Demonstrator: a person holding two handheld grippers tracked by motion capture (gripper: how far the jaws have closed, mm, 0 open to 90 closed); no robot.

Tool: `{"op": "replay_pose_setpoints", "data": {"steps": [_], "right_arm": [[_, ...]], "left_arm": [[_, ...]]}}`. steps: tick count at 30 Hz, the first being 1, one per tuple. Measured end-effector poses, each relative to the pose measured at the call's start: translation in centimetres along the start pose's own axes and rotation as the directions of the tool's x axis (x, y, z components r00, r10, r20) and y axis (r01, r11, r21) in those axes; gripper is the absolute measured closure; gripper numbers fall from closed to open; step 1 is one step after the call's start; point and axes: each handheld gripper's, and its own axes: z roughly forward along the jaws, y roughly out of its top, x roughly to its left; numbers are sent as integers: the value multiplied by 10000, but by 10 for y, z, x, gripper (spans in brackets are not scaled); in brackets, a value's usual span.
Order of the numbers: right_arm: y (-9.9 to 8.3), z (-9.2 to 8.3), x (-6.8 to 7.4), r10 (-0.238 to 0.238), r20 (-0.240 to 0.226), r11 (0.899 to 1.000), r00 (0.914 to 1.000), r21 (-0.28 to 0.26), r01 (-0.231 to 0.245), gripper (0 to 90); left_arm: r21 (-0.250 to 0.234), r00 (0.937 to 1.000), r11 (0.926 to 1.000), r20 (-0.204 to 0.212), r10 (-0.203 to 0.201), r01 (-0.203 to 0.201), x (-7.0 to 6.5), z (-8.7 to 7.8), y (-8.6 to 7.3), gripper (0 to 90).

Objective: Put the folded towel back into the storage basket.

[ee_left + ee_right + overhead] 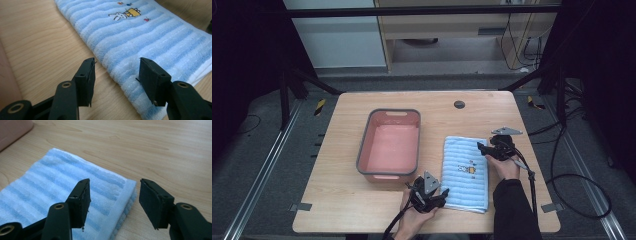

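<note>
- Folded blue-and-white striped towel (465, 173) lies flat on the wooden bench (342, 200), right of centre, long side running away from the person. Small cartoon rabbit print (124, 14) on its upper face.
- Pink plastic basin (389, 144) with grey rim sits just left of the towel, apart from it, nothing visible inside.
- Left claw (439, 196), held in the person's left hand (412, 217), is at the towel's near left corner. Its own view shows the jaws spread wide, straddling the towel's long edge, nothing pinched.
- Right claw (483, 148), held in the right hand (504, 167), is at the towel's far right edge. Jaws spread, hovering over the far right corner; nothing between them.
- Small dark round disc (459, 104) sits near the far edge of the bench.
</note>
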Motion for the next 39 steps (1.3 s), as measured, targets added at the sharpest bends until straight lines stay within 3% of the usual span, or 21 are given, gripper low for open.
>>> {"op": "replay_pose_setpoints", "data": {"steps": [7, 10, 17, 26, 35, 39], "right_arm": [[-7, 10, -1, 13, -67, 9991, 10000, 434, -10, 476], [-10, 14, 1, 59, -121, 9977, 9999, 670, -51, 488], [-13, 17, -1, 217, -158, 9971, 9996, 735, -205, 511], [-16, 17, -2, 322, -249, 9969, 9992, 724, -303, 593], [-17, 17, -1, 651, -600, 9956, 9961, 717, -607, 763], [-17, 17, 0, 681, -636, 9954, 9956, 722, -635, 798]], "left_arm": [[79, 9998, 9999, -162, 82, -80, -3, 5, -4, 482], [109, 9999, 9999, -139, -62, 63, -2, 7, -5, 488], [146, 9999, 9999, -119, -51, 53, -4, 9, -5, 505], [251, 9991, 9994, 338, -244, 236, -3, 10, -5, 631], [217, 9995, 9997, 297, -65, 58, -8, 11, -4, 750], [205, 9998, 9998, 201, -12, 8, -9, 11, -3, 793]]}}
